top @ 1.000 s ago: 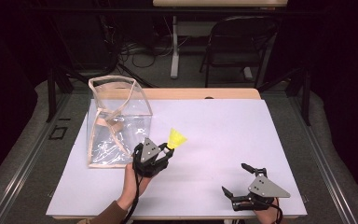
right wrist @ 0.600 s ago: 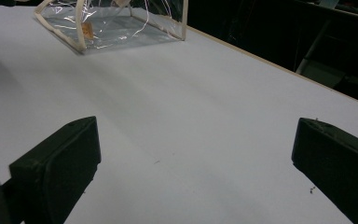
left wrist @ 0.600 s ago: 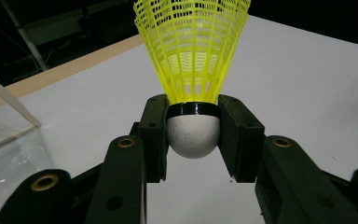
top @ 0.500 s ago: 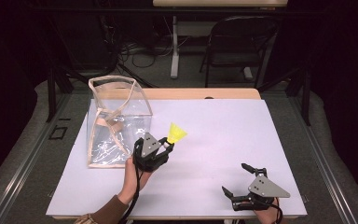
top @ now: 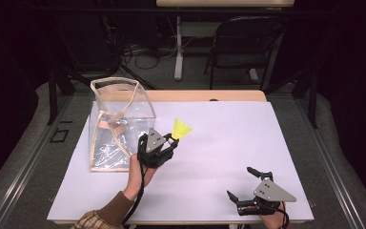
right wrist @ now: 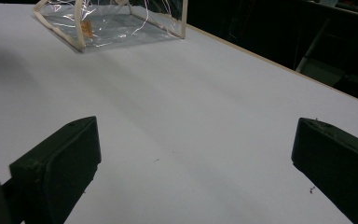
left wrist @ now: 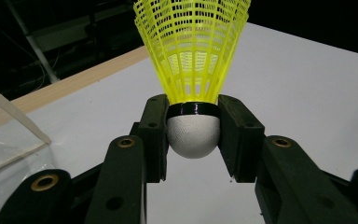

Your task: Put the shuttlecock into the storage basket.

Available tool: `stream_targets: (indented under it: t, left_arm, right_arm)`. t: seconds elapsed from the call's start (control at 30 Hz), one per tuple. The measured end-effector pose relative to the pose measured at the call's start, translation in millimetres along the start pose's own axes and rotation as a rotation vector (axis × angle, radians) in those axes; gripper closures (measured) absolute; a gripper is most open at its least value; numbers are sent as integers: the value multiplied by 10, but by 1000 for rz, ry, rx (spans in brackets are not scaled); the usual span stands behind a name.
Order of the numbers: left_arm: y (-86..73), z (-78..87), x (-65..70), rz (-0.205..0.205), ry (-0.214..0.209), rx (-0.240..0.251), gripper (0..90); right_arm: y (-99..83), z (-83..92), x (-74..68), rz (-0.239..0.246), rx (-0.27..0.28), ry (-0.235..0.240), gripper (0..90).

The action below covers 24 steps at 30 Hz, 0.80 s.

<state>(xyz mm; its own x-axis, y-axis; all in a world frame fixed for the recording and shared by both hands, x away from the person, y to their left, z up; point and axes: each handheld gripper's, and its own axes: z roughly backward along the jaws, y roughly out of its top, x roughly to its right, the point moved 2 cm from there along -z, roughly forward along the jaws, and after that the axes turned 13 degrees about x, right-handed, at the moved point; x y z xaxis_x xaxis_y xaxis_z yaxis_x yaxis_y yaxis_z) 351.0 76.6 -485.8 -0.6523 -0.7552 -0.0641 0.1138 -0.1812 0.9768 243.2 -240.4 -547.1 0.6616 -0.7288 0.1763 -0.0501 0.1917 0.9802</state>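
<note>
Slightly shifted from a second ago, your left hand-held gripper (top: 172,141) has edged its load toward the clear plastic bag with beige trim (top: 119,121) in the high view; the right hand-held gripper (top: 244,182) has kept still on the white worktop (top: 228,138). The left gripper view shows the pads pinching the yellow plastic shuttlecock (left wrist: 193,70) by its white cork base. In the right gripper view, those jaws stand spread over bare worktop. Bagging looks next.
</note>
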Motion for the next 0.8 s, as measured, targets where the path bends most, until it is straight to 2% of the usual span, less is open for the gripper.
stream_targets:
  t: [0.8]
  left_arm:
    - [191,-136,-134,-5,26,24,647]
  right_arm:
    - [-3,-2,0,1,-4,1,9]
